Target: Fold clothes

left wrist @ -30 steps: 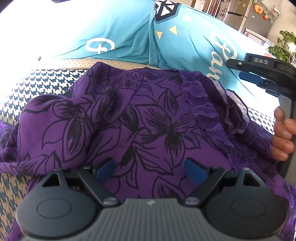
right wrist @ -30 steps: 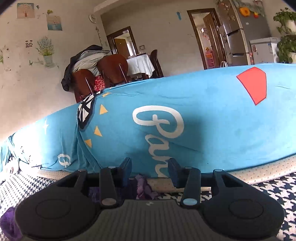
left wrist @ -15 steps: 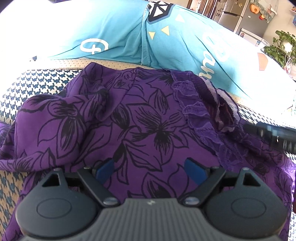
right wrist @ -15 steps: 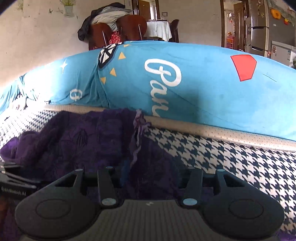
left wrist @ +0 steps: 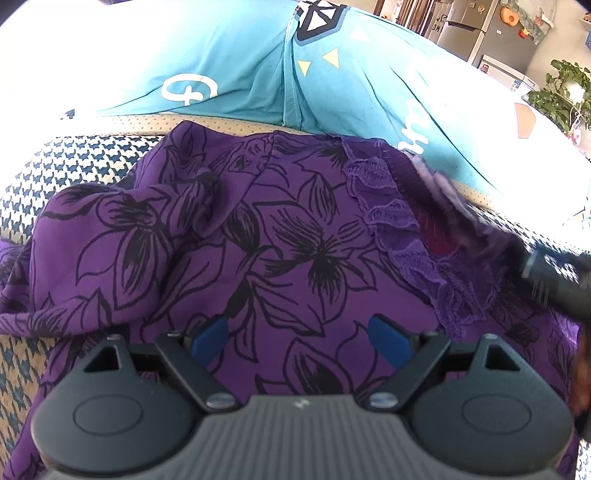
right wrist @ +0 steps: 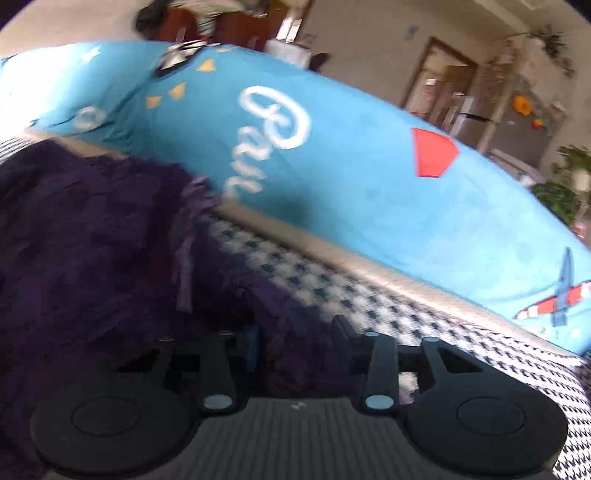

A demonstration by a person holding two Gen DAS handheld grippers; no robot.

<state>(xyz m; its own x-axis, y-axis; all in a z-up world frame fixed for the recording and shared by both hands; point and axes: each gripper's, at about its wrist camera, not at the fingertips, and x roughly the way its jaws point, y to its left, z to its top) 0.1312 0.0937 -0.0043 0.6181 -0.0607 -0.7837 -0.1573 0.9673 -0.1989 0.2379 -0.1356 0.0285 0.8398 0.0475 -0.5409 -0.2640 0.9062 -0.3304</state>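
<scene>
A purple garment [left wrist: 280, 236] with black flower outlines lies crumpled on a houndstooth cover [left wrist: 85, 162]; a lace trim [left wrist: 388, 221] runs down its right side. My left gripper [left wrist: 299, 341] hovers just above the garment's near part, jaws wide open, blue pads bare. The right gripper's dark body [left wrist: 554, 284] shows blurred at the garment's right edge. In the tilted, blurred right wrist view, my right gripper [right wrist: 297, 341] is low over the garment [right wrist: 92, 258]. Its jaws are closing with a bunch of purple fabric between them, and the pads do not visibly press it.
A long blue cushion [left wrist: 240, 62] with white lettering lies right behind the garment [right wrist: 369, 184]. Bare houndstooth cover [right wrist: 424, 321] stretches to the right of the garment. A fridge [left wrist: 476, 33] and a potted plant [left wrist: 561, 92] stand far behind.
The right gripper swung down from facing the cushion to the garment's right edge and rolled, its jaws narrowing around fabric. The left gripper and most of the garment stayed put.
</scene>
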